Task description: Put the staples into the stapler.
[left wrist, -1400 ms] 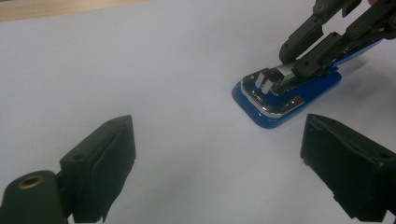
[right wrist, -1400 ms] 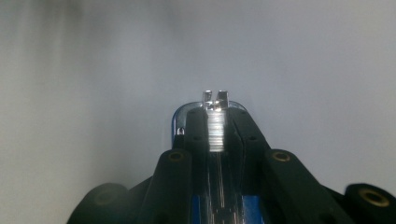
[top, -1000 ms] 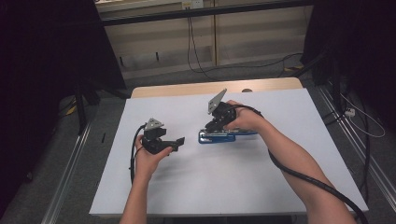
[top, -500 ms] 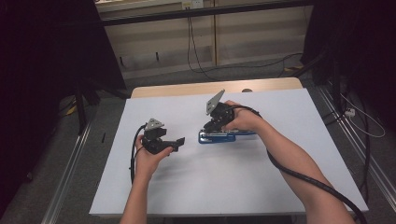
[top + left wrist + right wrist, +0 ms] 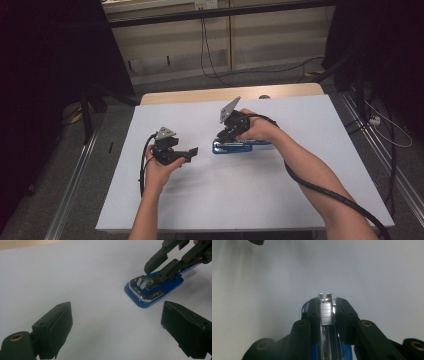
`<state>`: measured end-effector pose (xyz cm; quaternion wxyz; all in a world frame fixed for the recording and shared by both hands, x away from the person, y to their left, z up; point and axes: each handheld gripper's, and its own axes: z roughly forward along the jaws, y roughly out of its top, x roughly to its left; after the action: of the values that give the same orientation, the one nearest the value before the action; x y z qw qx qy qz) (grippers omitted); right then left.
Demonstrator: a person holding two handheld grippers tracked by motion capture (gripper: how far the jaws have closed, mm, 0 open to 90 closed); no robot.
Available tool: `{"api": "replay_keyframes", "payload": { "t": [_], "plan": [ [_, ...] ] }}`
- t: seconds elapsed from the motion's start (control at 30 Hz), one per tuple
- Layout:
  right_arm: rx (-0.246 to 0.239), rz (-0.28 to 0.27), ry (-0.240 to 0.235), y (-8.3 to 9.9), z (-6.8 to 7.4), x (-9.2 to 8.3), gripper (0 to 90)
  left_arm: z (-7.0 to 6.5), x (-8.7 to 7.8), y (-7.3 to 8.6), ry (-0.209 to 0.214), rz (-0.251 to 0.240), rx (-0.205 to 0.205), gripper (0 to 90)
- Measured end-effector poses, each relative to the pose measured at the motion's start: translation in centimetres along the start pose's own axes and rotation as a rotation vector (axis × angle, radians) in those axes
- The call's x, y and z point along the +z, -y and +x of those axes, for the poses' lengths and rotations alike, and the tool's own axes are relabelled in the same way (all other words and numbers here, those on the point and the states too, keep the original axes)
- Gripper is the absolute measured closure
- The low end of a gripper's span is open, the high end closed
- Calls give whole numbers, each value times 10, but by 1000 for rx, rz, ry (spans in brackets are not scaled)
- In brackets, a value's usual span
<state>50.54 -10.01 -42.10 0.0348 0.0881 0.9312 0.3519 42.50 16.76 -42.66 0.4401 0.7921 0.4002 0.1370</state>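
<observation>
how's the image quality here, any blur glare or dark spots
High view: dim, room edges nearly black, the white table evenly lit. Left gripper view: near left tongs soft, blue stapler sharper with glints on its chrome. Right gripper view: right tongs close and blurry, bright glare on the stapler's metal rail, corners shaded.

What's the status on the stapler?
Right gripper straddles the stapler's metal rail, jaws just easing open. Left gripper open, short of it. Stapler flat on white table. Nothing between.

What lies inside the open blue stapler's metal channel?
A strip of silvery staples lies in the metal channel of the blue stapler, between the right gripper's black jaws. The channel's rear stretch is covered by the gripper.
</observation>
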Motion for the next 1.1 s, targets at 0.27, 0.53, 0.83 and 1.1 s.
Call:
{"api": "replay_keyframes", "payload": {
  "t": [0.27, 0.53, 0.83, 1.1],
  "plan": [
    [74, -40, 49, 6, 6, -15, 583, -3, 4, 0, 13, 5, 4, 105],
    [156, -73, 108, 20, 13, -38, 468, -8, 8, -1, 18, 7, 14, 105],
    [245, -92, 182, 39, 25, -52, 311, -12, 10, -1, 38, 5, 18, 106],
    [304, -97, 247, 55, 34, -65, 237, -16, 12, -2, 46, 3, 32, 108]
  ]
}}
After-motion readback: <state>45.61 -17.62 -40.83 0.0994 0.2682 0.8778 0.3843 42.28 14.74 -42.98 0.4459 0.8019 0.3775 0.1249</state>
